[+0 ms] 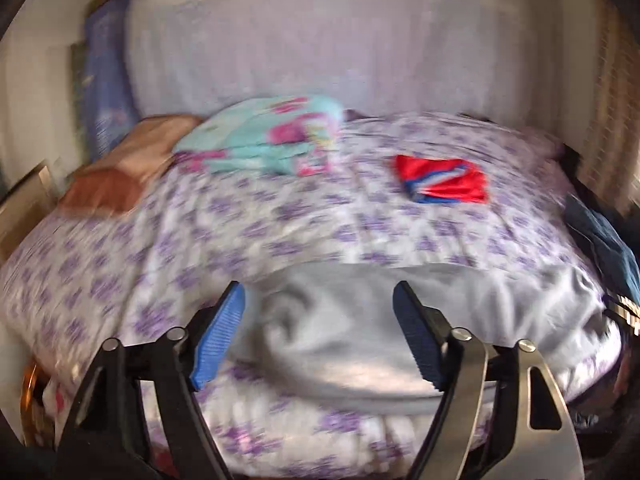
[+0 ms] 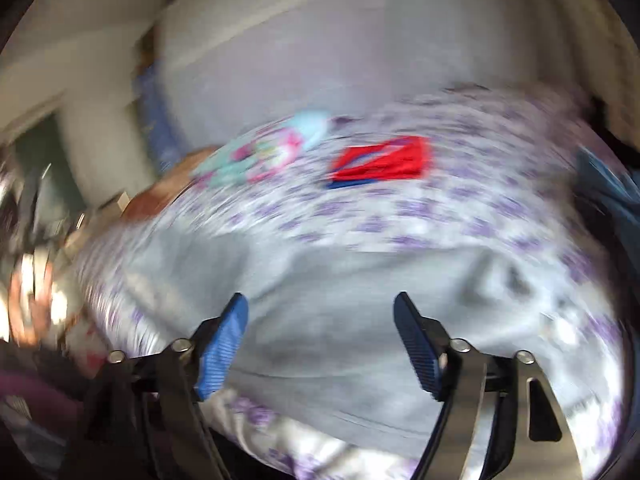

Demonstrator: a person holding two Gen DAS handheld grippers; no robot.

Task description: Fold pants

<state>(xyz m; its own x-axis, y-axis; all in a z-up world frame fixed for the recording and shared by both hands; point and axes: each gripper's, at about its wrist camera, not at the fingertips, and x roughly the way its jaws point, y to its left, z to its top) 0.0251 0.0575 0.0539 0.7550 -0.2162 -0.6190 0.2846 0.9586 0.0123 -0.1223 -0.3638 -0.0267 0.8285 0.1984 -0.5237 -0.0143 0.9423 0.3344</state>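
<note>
Pale grey pants [image 1: 352, 332] lie bunched at the near edge of the bed [image 1: 120, 264], on its purple-flowered cover. Left gripper [image 1: 320, 336] and right gripper [image 2: 320, 344] hover above, fingers spread, pinching nothing. Farther back: folded red cloth [image 1: 440, 179], turquoise blanket [image 1: 264, 136], brown pillow [image 1: 120, 172], white wall [image 1: 280, 40].

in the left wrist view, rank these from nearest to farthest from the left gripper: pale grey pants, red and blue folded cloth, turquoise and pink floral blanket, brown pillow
1. Pale grey pants, right under the open left gripper, not gripped.
2. Red and blue folded cloth, mid-bed, ahead on the right.
3. Turquoise and pink floral blanket, further back, left of centre.

The brown pillow, at the bed's far left, is too close to call against the blanket.
</note>
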